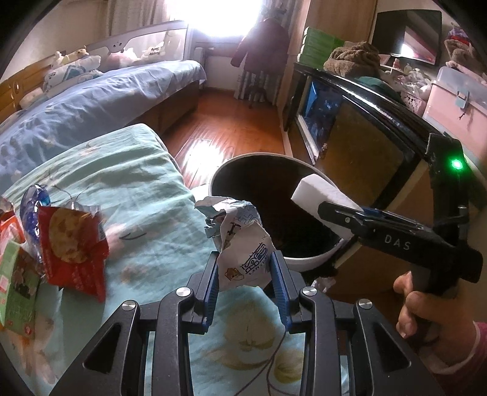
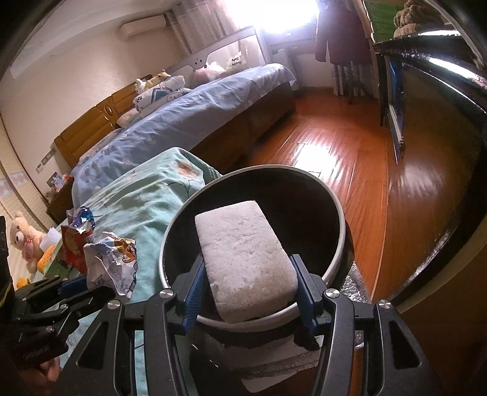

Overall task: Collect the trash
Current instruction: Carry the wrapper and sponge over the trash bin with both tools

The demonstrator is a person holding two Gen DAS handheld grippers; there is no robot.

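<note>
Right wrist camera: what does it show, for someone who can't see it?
The right hand-held gripper grips a white sponge block over the open trash bin. At left, the left hand-held gripper holds a crumpled wrapper above a green cloth.

Hidden, cropped and blurred parts

In the left wrist view the bin's (image 1: 307, 259) bottom is lost in shadow and its near rim hides behind the crumpled wrapper (image 1: 240, 240); the green carton (image 1: 15, 289) runs off the left edge; the red cookie packet (image 1: 73, 243) is motion-blurred, its print unreadable; the window (image 1: 213, 18) is blown out.
</note>
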